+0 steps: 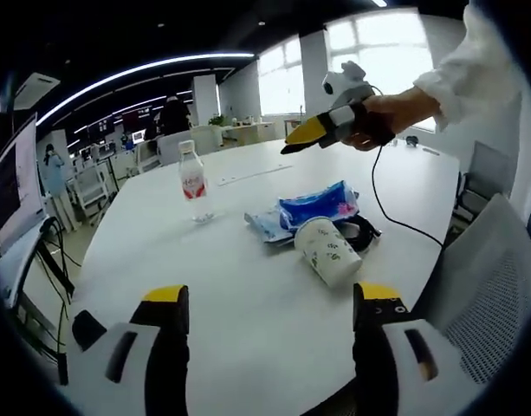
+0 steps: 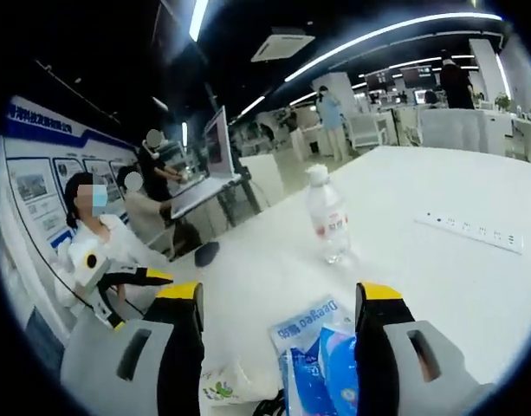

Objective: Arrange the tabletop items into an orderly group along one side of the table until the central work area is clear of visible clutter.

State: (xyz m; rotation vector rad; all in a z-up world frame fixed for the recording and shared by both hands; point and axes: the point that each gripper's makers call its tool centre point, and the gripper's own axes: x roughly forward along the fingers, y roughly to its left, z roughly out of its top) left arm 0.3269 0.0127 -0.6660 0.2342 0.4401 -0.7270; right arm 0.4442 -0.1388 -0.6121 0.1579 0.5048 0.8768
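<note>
**Open jaws over a loose pile: tipping and scatter risks**

Fingers on the left gripper (image 1: 269, 334) stand wide apart with nothing between them, low over the near edge of the table (image 1: 248, 286). Those of the right gripper (image 2: 282, 334) are just as wide and empty in its own view; in the left gripper view it hangs in the air above the far side of the pile, held in a hand (image 1: 382, 117), and its yellow tips look close together from that angle, so I trust the right gripper view.

Clutter sits mid-table: a paper cup (image 1: 327, 251) lying on its side, touching a blue packet (image 1: 319, 206) and a flat wrapper (image 1: 265, 227), with a dark cable (image 1: 362, 232) coiled just behind. A water bottle (image 1: 194, 182) stands upright, apart to one side. A power strip (image 2: 469, 230) lies farther off.

Nothing looks grouped yet; the centre is not clear.

Risks, as I judge them:
- The cup is on its side and will likely roll if nudged, possibly off the near edge.
- The bottle is tall and narrow; a push high up would likely topple it.
- The packet and wrapper overlap, so a pinch on one may drag the other or the cable.
- The right gripper's own cord (image 1: 382, 195) trails over the table and could snag the pile.
</note>
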